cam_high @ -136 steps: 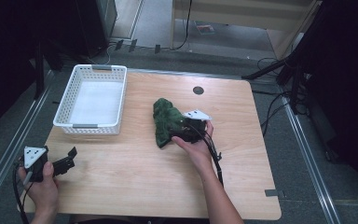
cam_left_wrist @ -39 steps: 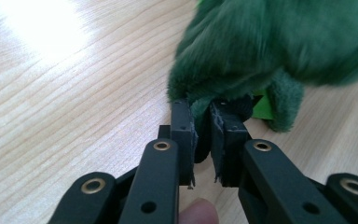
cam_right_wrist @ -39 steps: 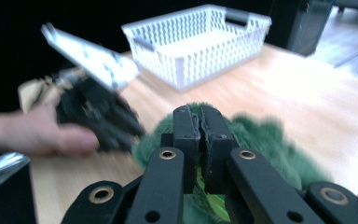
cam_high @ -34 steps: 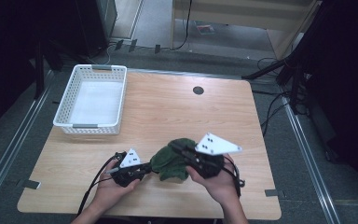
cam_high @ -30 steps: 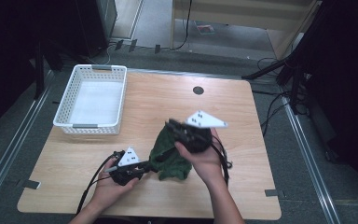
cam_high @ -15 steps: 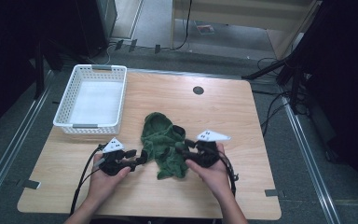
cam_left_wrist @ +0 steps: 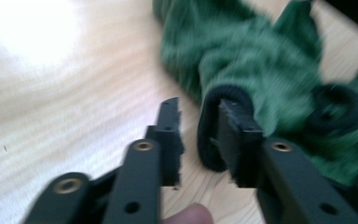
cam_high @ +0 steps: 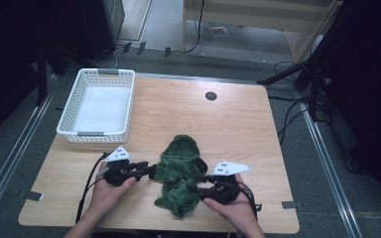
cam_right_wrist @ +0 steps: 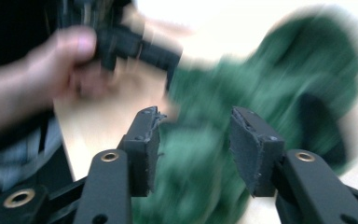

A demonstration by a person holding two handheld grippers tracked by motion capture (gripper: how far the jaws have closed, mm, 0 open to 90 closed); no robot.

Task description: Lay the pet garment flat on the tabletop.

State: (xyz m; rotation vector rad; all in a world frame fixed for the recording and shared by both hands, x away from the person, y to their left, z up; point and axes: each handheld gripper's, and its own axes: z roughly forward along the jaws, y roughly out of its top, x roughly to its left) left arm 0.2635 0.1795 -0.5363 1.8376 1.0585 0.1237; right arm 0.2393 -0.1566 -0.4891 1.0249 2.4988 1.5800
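A crumpled green garment with black cuffs lies on the wooden table near its front edge. My left gripper points at the garment's left edge. In the left gripper view its jaws have just been closing and a gap remains; a black cuff rests against the right jaw only. My right gripper reaches the garment's near right side. In the right gripper view its jaws have just been opening and stand apart above blurred green cloth, pinching nothing.
A white plastic basket stands at the table's far left with nothing in it. A dark round cable hole sits near the far edge. Cables trail from both grippers over the front edge. Bare wood lies right of the garment.
The right hand came down and back toward the near edge, and the garment it had lifted now lies lower and flatter. The left gripper stayed at the garment's left edge.
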